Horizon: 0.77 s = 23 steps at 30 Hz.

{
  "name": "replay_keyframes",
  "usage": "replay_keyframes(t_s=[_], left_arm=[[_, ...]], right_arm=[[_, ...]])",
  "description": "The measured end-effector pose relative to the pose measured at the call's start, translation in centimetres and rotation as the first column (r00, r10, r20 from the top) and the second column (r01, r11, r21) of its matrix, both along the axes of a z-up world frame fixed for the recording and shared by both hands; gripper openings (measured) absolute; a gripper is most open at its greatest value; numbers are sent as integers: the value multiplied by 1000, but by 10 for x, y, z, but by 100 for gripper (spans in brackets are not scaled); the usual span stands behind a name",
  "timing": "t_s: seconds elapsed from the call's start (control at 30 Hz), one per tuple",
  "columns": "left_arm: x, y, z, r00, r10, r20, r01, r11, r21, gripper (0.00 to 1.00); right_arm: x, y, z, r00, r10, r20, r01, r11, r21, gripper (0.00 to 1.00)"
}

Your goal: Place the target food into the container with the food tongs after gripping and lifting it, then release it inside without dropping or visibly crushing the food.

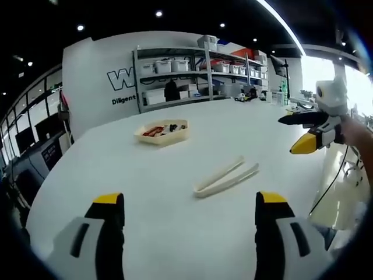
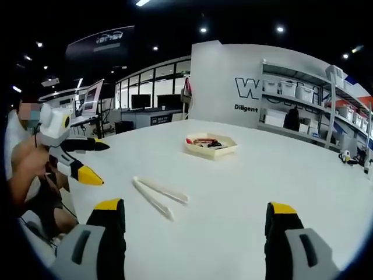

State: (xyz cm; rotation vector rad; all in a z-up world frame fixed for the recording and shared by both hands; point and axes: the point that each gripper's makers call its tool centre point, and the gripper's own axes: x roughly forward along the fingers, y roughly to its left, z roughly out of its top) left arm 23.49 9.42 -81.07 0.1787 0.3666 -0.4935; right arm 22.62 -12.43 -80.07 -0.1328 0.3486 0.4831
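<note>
Cream food tongs [image 1: 226, 177] [image 2: 158, 196] lie flat on the white table [image 1: 175, 221] [image 2: 233, 175], untouched. Farther back sits a shallow cream container [image 1: 162, 131] [image 2: 210, 144] holding red and dark food pieces. My left gripper [image 1: 189, 201] is open, its yellow-tipped jaws wide apart and low over the table, short of the tongs. My right gripper [image 2: 195, 205] is open too, with nothing between its jaws. The right gripper [image 1: 312, 133] also hangs at the right of the left gripper view, and the left gripper [image 2: 81, 160] at the left of the right gripper view, held by a hand.
Metal shelving [image 1: 198, 73] [image 2: 309, 102] with white bins stands behind the table against a white wall with lettering. A person [image 2: 26, 169] sits at the table's edge. A cable [image 1: 332, 181] hangs off the table side. Desks with monitors [image 2: 145, 105] line the far room.
</note>
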Motion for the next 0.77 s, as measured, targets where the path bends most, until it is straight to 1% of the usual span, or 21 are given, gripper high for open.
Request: replay_keyframes(t_s=[0.1, 0.23, 0.3, 0.43, 0.53, 0.77], left_arm=[[2, 2, 0, 1000, 2, 1, -2, 1000, -7, 91], [2, 0, -4, 1000, -15, -6, 15, 1000, 11, 91], [3, 0, -4, 1000, -24, 1, 24, 999, 22, 91], [7, 0, 0, 1000, -28, 2, 28, 1000, 4, 91], [9, 1, 0, 1000, -27, 4, 27, 1000, 5, 91], [7, 2, -13, 999, -37, -25, 38, 999, 20, 91]], right_arm=[[2, 0, 3, 1000, -3, 8, 3, 1000, 8, 100], [2, 1, 4, 1000, -8, 10, 8, 1000, 8, 100], [2, 2, 4, 1000, -13, 11, 13, 1000, 16, 100], [1, 4, 0, 1000, -7, -1, 7, 1000, 3, 100], [2, 8, 0, 1000, 0, -2, 0, 1000, -6, 100], [4, 8, 1, 1000, -8, 2, 8, 1000, -13, 100]])
